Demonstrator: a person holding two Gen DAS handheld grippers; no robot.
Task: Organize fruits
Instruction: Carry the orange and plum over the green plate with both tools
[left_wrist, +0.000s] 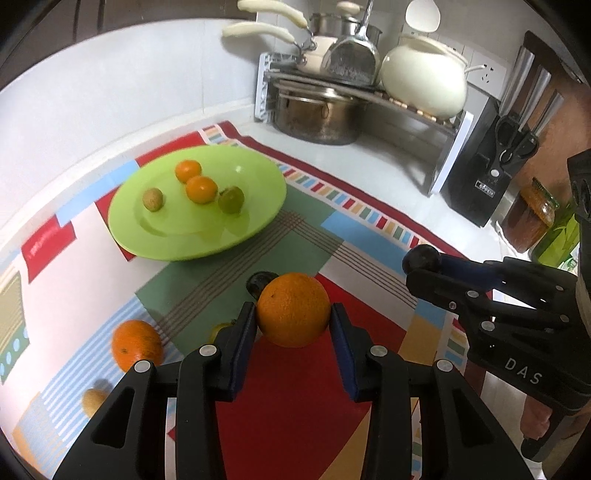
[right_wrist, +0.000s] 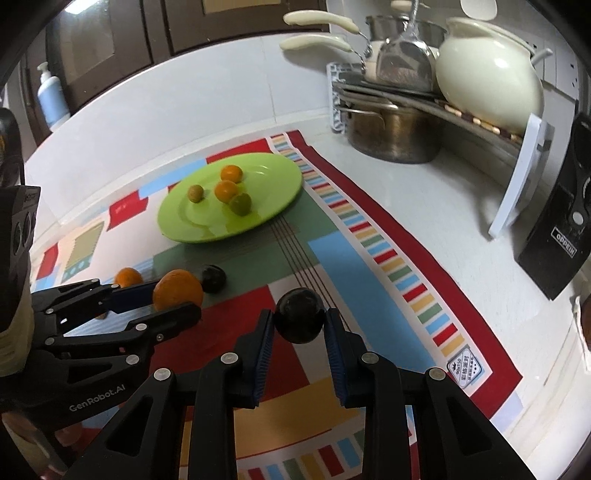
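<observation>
- Right now your left gripper (left_wrist: 293, 319) angles down toward the patterned cloth (left_wrist: 306, 384), its blue pads pressed on either side of a large orange (left_wrist: 293, 309), which hangs clear of the cloth.
- Your right gripper (right_wrist: 299, 320) tilts down at much the same slant, its jaws nearly together and clamped on a dark round fruit (right_wrist: 300, 315), also lifted off the cloth.
- From the left wrist view, your right gripper comes in from the right edge with the dark fruit at its tip; a bare forearm shows behind it.
- From the right wrist view, your left gripper reaches in from the left edge, pointing toward the middle of the cloth.
- Just beyond the held orange, a second dark fruit (right_wrist: 213, 278) lies on the green patch of the cloth.
- Nearer the left side, another orange (left_wrist: 136, 345) and a small brownish fruit (left_wrist: 94, 400) rest on the striped part.
- Farther off, the green plate (left_wrist: 255, 218) sits on the cloth with two small oranges (left_wrist: 200, 189) and two greenish fruits (left_wrist: 231, 199) on it.
- Farthest back, a corner rack (left_wrist: 406, 107) holds pots, with a cream pot (left_wrist: 424, 77) on top and a black knife block (left_wrist: 487, 177) beside it.
</observation>
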